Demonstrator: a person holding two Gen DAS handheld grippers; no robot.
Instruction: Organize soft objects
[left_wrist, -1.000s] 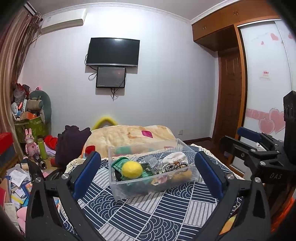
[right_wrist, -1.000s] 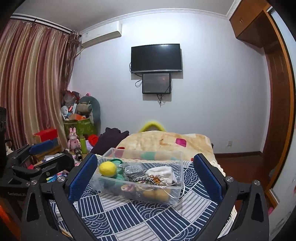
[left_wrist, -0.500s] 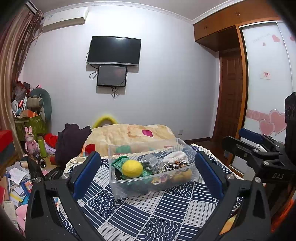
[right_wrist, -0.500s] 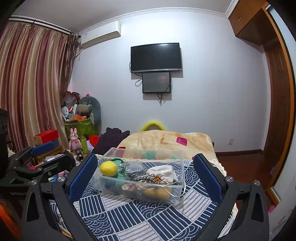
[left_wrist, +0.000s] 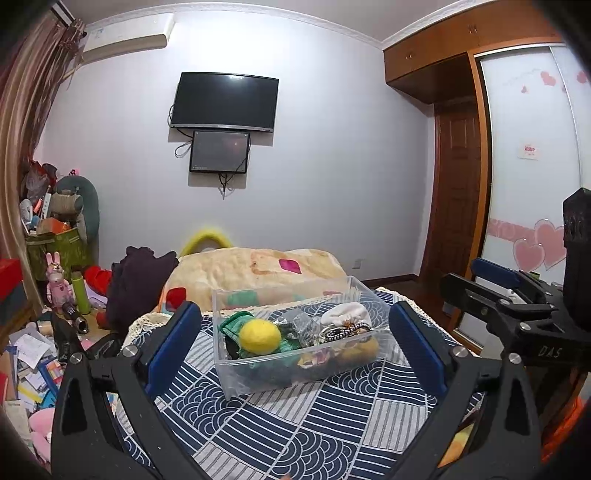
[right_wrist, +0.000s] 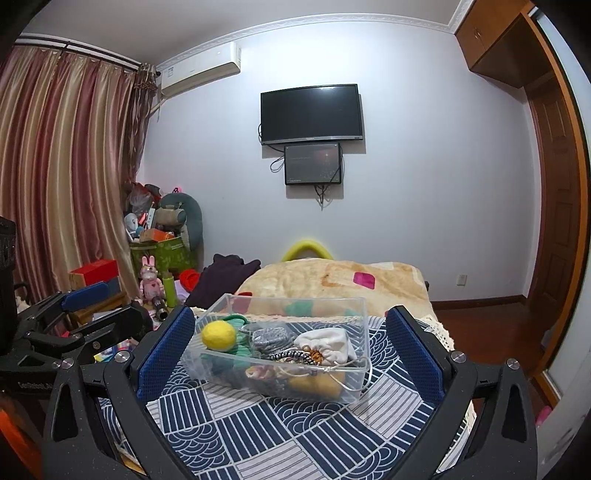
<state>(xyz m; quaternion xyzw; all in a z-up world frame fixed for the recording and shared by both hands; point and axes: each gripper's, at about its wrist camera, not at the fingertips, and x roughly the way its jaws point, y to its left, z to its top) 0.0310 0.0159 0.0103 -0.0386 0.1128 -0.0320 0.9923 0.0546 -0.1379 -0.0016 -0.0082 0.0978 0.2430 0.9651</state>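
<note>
A clear plastic box (left_wrist: 236, 373) (right_wrist: 360, 317) stands on a table with a blue-and-white patterned cloth (left_wrist: 295, 424) (right_wrist: 280, 432). It holds soft items: a yellow ball (left_wrist: 259, 336) (right_wrist: 218, 334), a green knit piece (left_wrist: 231, 323), a grey pouch (right_wrist: 271, 338), a white drawstring bag (left_wrist: 347, 314) (right_wrist: 327, 347) and a yellow-orange item (right_wrist: 317, 384). My left gripper (left_wrist: 295, 350) is open and empty, held back from the box. My right gripper (right_wrist: 290, 354) is open and empty too. Each gripper shows at the edge of the other's view.
A beige blanket (left_wrist: 258, 269) lies behind the box, with dark purple cloth (left_wrist: 140, 280) to its left. Clutter, toys and papers cover the floor at left (left_wrist: 33, 354). A wardrobe with heart stickers (left_wrist: 532, 184) and a door stand at right.
Both views have shifted only slightly; the box sits a touch lower and nearer in frame. Both grippers stay open and empty.
</note>
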